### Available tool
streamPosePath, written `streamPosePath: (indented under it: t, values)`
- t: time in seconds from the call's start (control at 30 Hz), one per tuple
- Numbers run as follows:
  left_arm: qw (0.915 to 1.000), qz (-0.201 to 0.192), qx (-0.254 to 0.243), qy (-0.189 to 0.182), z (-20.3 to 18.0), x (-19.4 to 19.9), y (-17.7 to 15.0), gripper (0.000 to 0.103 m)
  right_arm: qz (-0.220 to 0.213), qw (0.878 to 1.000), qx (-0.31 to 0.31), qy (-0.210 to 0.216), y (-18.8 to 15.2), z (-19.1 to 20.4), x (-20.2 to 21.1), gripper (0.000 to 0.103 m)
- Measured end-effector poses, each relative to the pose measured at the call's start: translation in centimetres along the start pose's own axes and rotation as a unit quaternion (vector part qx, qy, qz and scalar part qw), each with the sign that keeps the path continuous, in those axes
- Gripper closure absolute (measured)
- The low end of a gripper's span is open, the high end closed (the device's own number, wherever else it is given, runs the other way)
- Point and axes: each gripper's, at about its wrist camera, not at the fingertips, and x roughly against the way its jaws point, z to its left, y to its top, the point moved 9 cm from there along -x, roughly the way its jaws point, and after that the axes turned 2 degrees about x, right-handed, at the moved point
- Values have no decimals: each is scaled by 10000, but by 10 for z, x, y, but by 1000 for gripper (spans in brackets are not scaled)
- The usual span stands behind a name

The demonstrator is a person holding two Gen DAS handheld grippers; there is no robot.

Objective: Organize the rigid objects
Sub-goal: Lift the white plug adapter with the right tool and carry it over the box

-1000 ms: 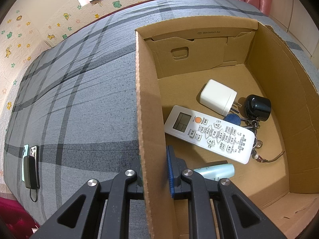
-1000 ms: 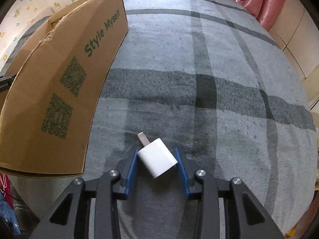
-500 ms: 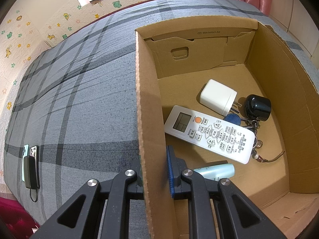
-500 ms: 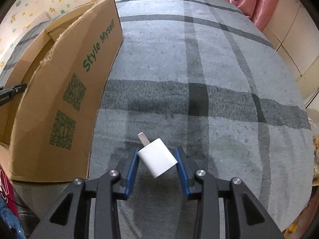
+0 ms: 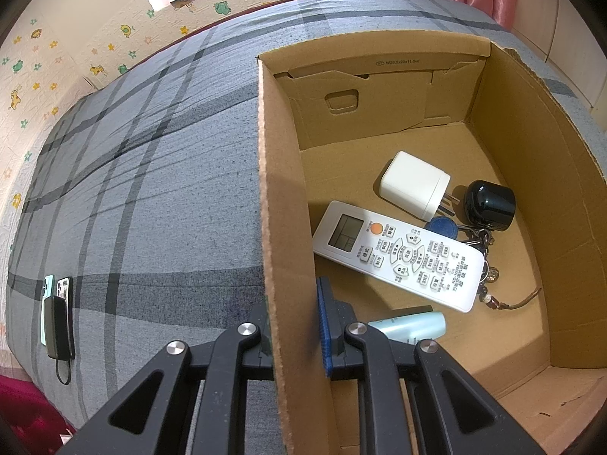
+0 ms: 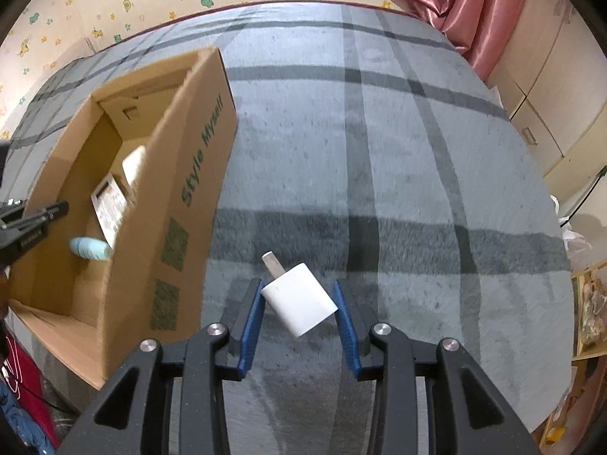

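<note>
A small white charger plug [image 6: 299, 302] sits clamped between the blue pads of the right gripper [image 6: 299, 309], tilted, its prong pointing up and away, above the grey plaid bedspread [image 6: 379, 159] and just right of the cardboard box [image 6: 182, 227]; it is not yet inside. Within the box already lie a larger white adapter [image 5: 414, 184], an air-conditioner remote [image 5: 398, 254], a black round object [image 5: 489, 204], keys [image 5: 483, 242] and a pale-blue tube [image 5: 411, 324]; the task looks well along. The left gripper [image 5: 294, 330] is pinched shut on the box's near wall, steadying it.
</note>
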Motion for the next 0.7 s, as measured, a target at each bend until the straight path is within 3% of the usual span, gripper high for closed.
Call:
streamPosePath:
  t: [0.7]
  values:
    - [10000,5,20,-44,-2,-3,-1,87,-500,9981,303,171,65,43,44,64]
